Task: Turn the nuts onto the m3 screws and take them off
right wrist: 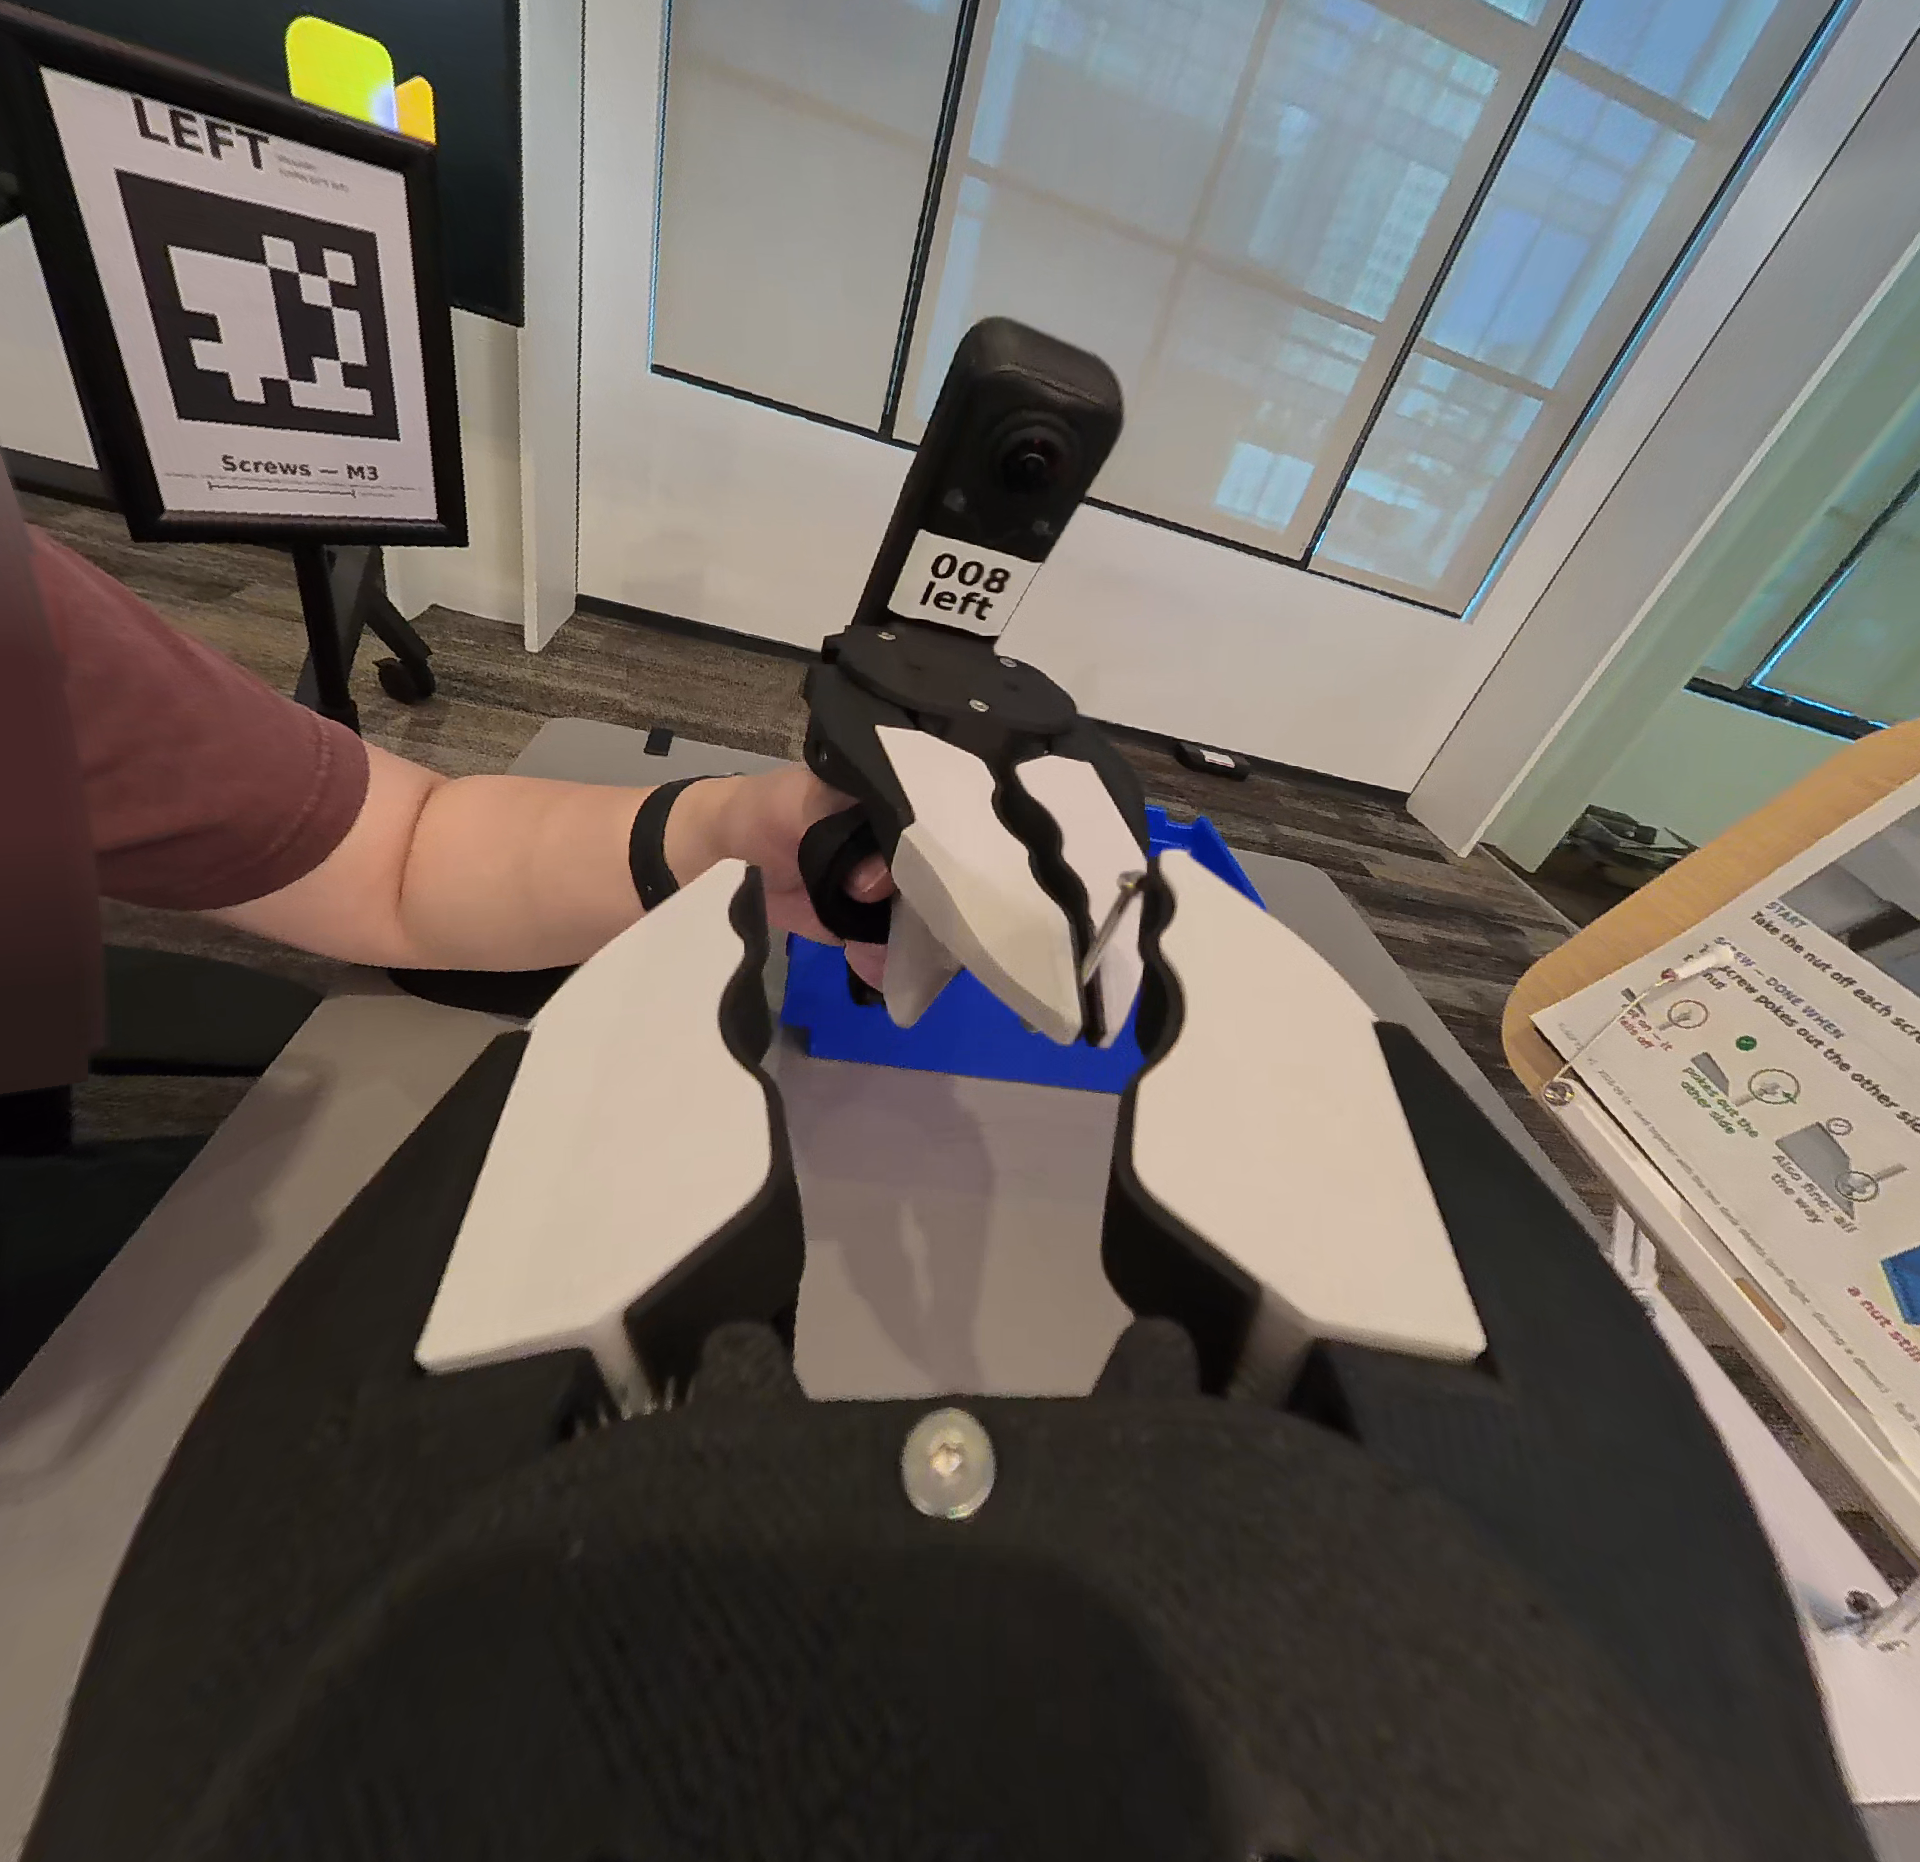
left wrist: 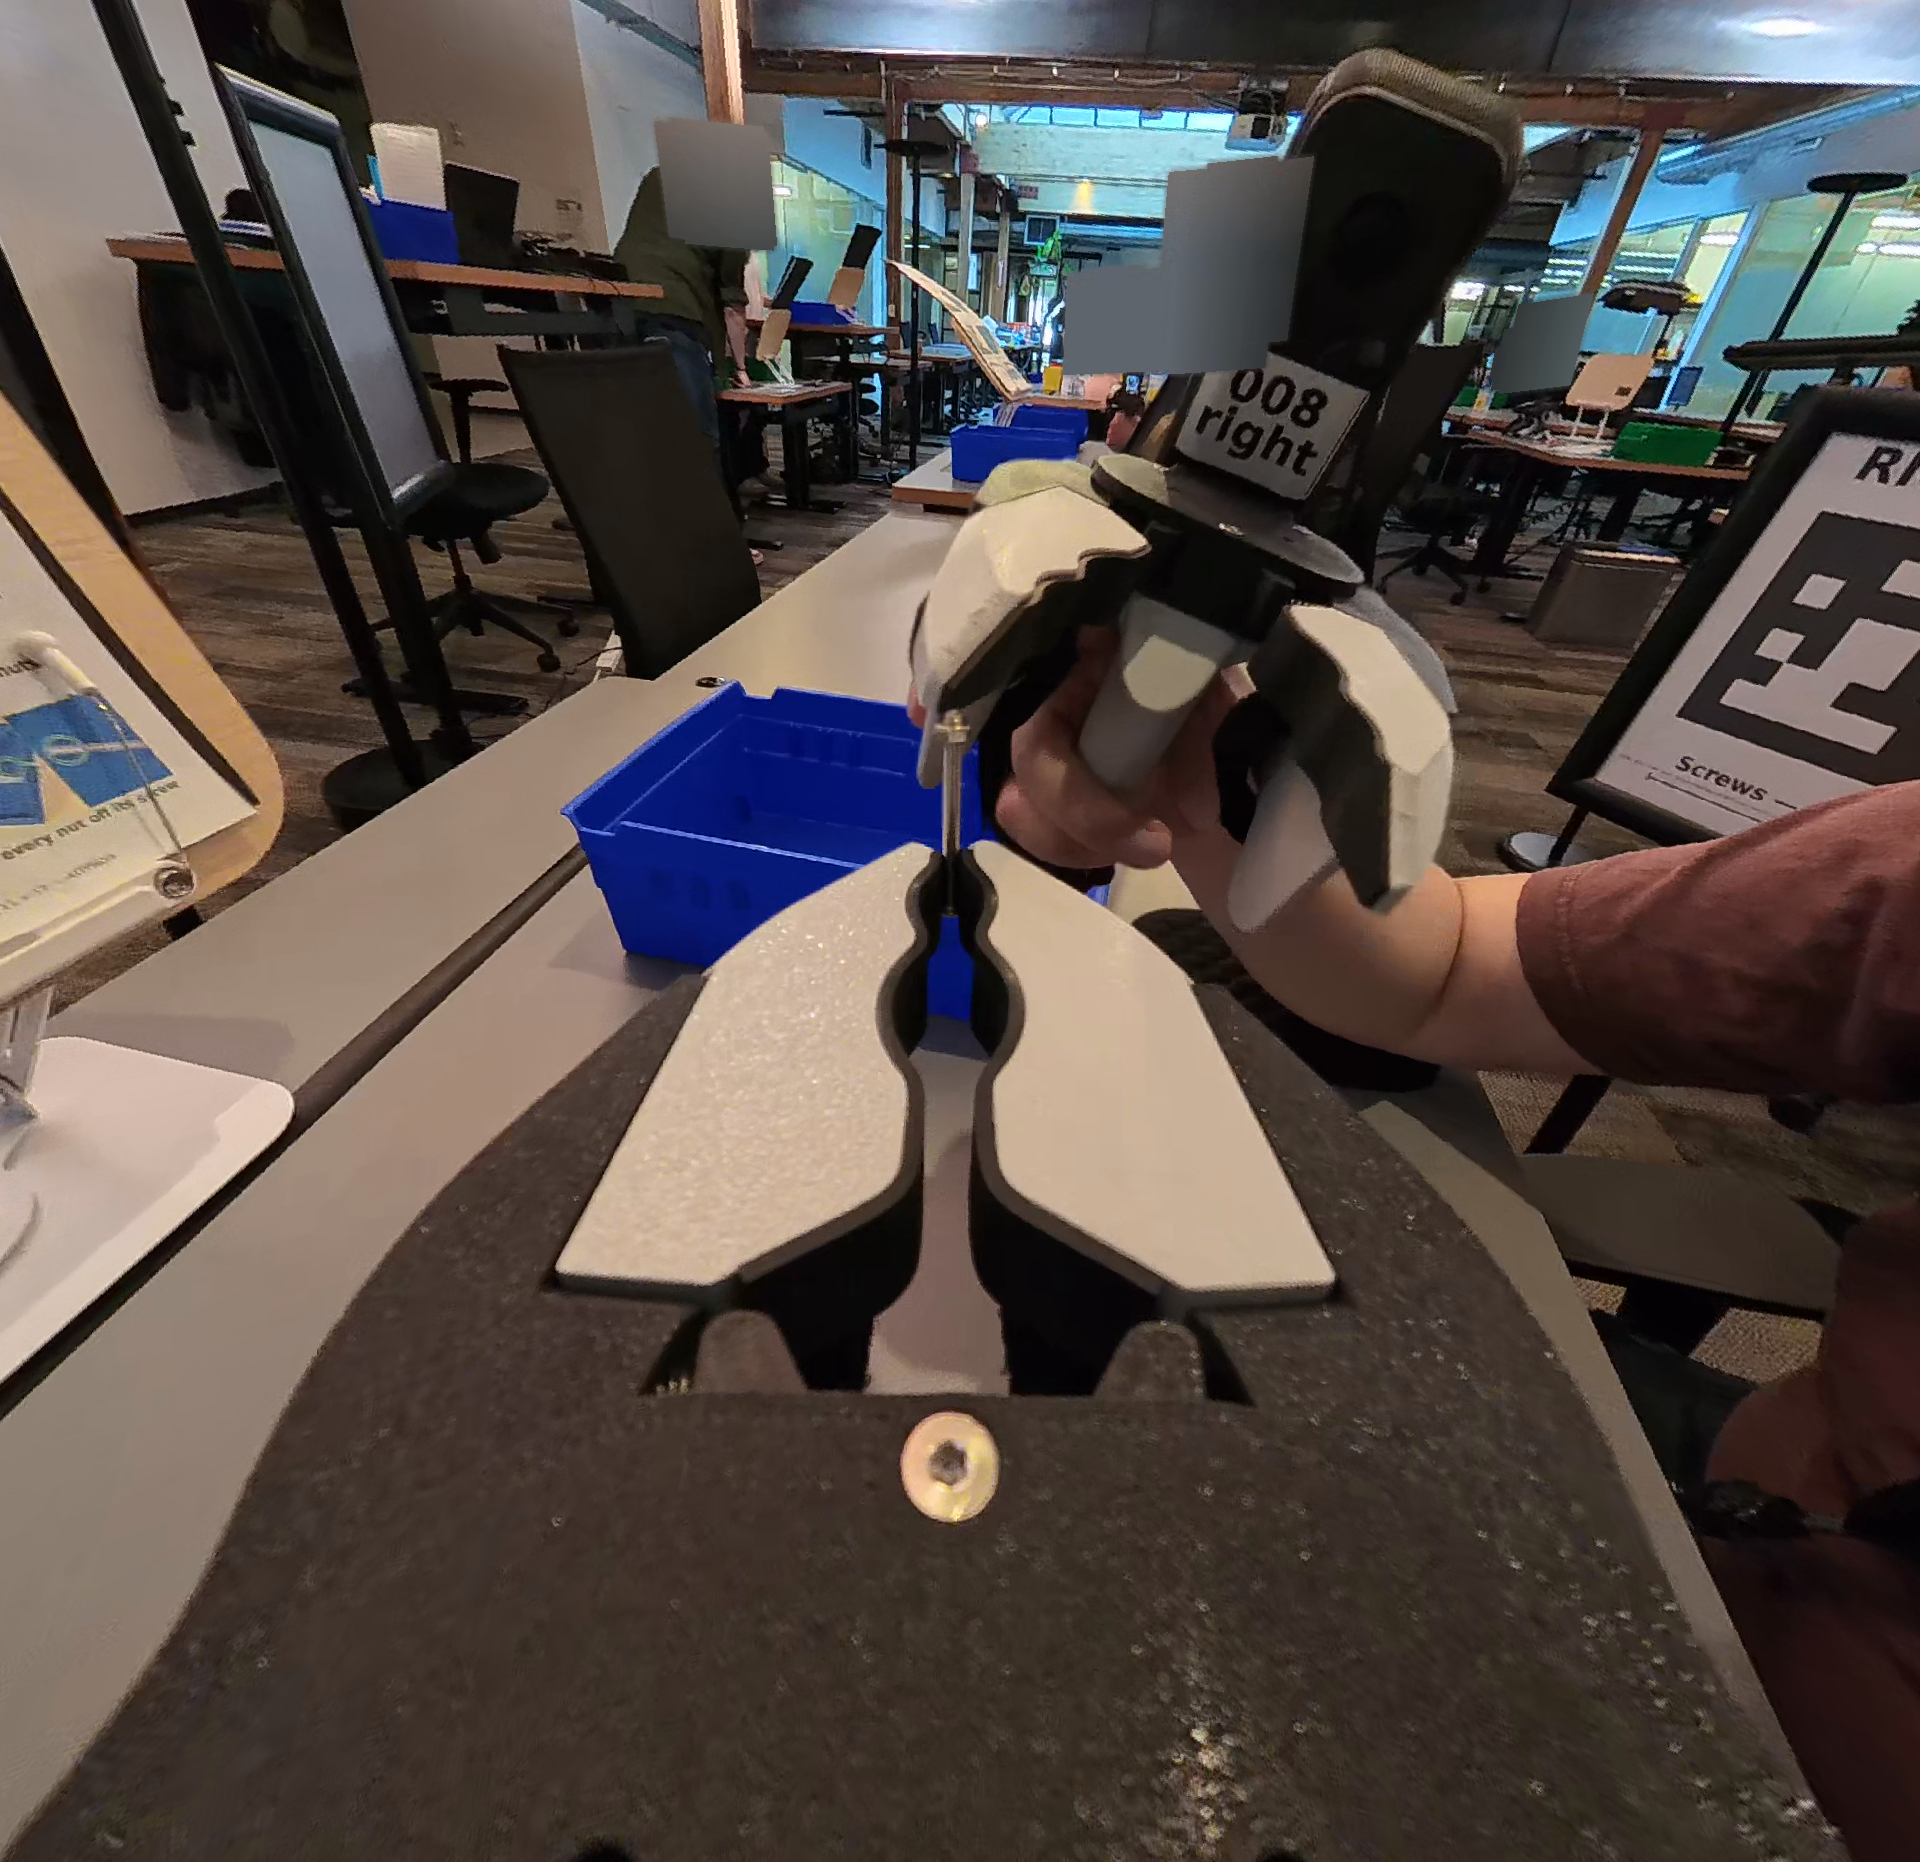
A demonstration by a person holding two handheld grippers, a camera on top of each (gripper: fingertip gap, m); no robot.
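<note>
Screw [left wrist: 951, 810]: a thin silver m3 screw stands nearly upright at about 12 o'clock from the left gripper [left wrist: 948, 867], whose two white fingers are drawn together and clamped on its lower shank. Its head end, up at 12 o'clock, touches the tip of one finger of the right gripper [left wrist: 1143, 773], which a hand [left wrist: 1081, 784] holds tilted at 1 o'clock. In the right wrist view the right gripper [right wrist: 945, 939] has its fingers spread wide apart, and the screw [right wrist: 1107, 929] leans against the inner edge of the finger at 1 o'clock, not pinched. There the left gripper [right wrist: 1075, 1012] points down from 12 o'clock, with its tips closed around the screw. Whether a nut sits under the head I cannot tell; there is only a small widening near the top. A blue bin [left wrist: 748, 804] sits on the grey table [left wrist: 343, 939] just behind both grippers at 11 o'clock. A framed marker sign [right wrist: 260, 306] stands at 10 o'clock in the right wrist view, and an instruction sheet [right wrist: 1756, 1095] lies at 3 o'clock.
</note>
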